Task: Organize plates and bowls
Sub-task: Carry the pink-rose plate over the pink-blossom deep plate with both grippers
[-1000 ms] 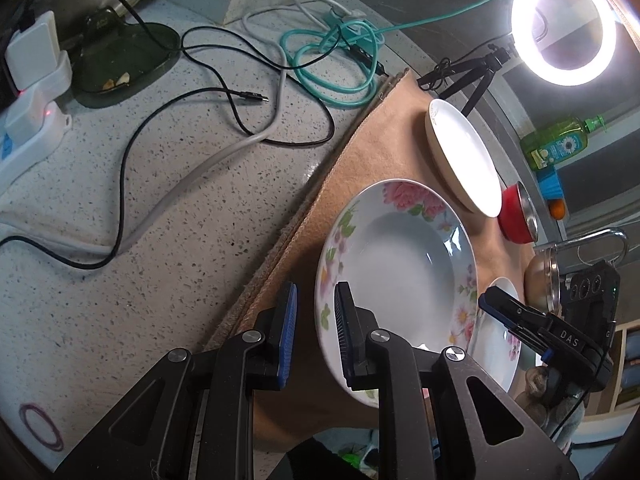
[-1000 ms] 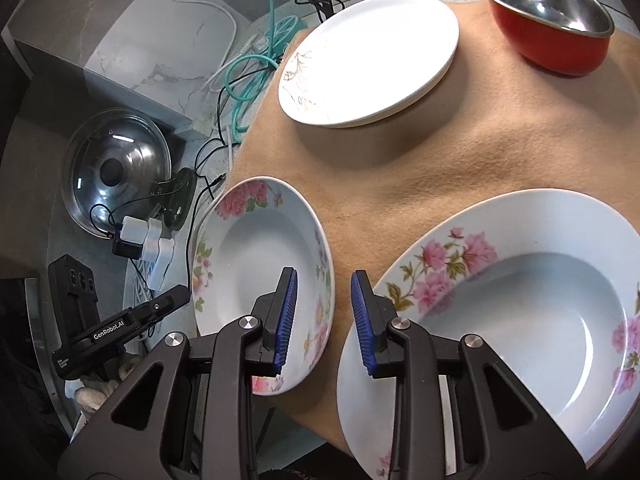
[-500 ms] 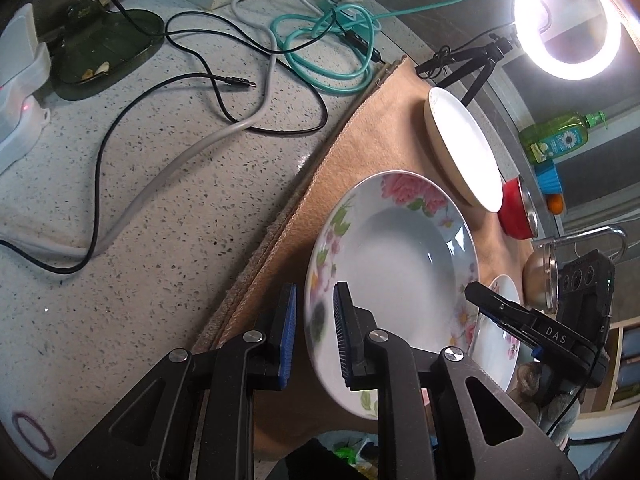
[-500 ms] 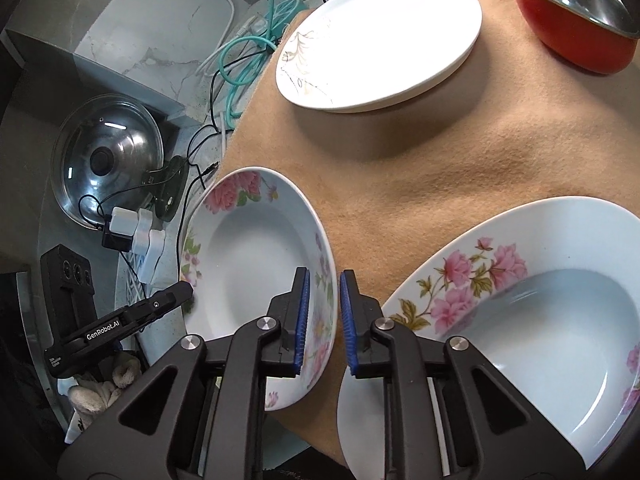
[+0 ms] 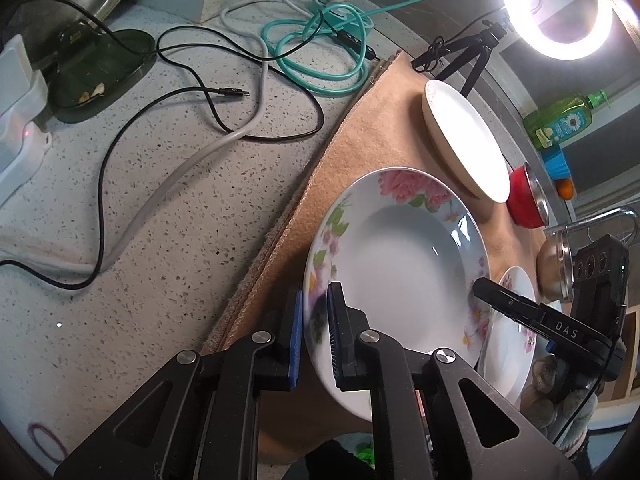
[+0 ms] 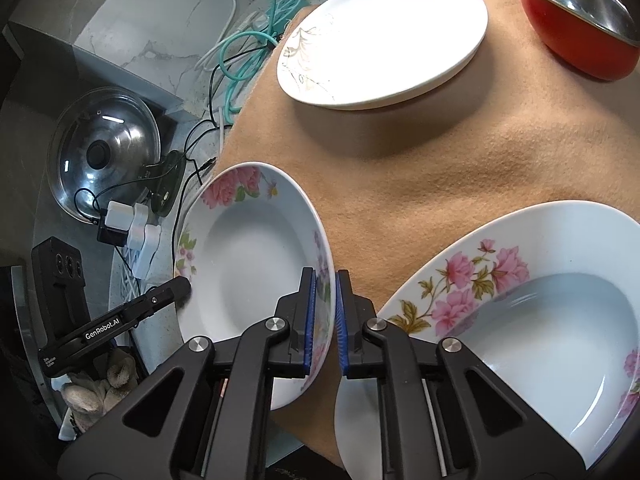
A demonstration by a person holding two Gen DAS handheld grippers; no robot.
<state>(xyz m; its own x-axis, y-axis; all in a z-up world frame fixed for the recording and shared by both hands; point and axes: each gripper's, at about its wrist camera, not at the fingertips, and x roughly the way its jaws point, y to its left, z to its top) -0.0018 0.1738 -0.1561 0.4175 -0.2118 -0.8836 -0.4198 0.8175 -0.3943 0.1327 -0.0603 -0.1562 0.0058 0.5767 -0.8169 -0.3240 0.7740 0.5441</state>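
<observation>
A floral deep plate (image 5: 404,276) is held between both grippers above the tan mat (image 5: 352,148). My left gripper (image 5: 314,332) is shut on its left rim. My right gripper (image 6: 325,312) is shut on its right rim; the same plate shows in the right wrist view (image 6: 248,264). A second floral deep plate (image 6: 540,328) lies on the mat at the right, also seen small in the left wrist view (image 5: 516,320). A stack of white plates (image 6: 384,36) and a red bowl (image 6: 576,20) sit farther back on the mat (image 6: 440,152).
Cables (image 5: 312,52), a power strip (image 5: 16,120) and a dark green dish (image 5: 100,72) lie on the speckled counter (image 5: 120,240) left of the mat. A pot lid (image 6: 104,152) leans at the far left. A ring light (image 5: 556,8), a soap bottle (image 5: 560,120) and a steel bowl (image 5: 554,268) stand behind and right.
Both grippers have closed on opposite rims of the left floral plate. The plate has tilted and come up off the mat.
</observation>
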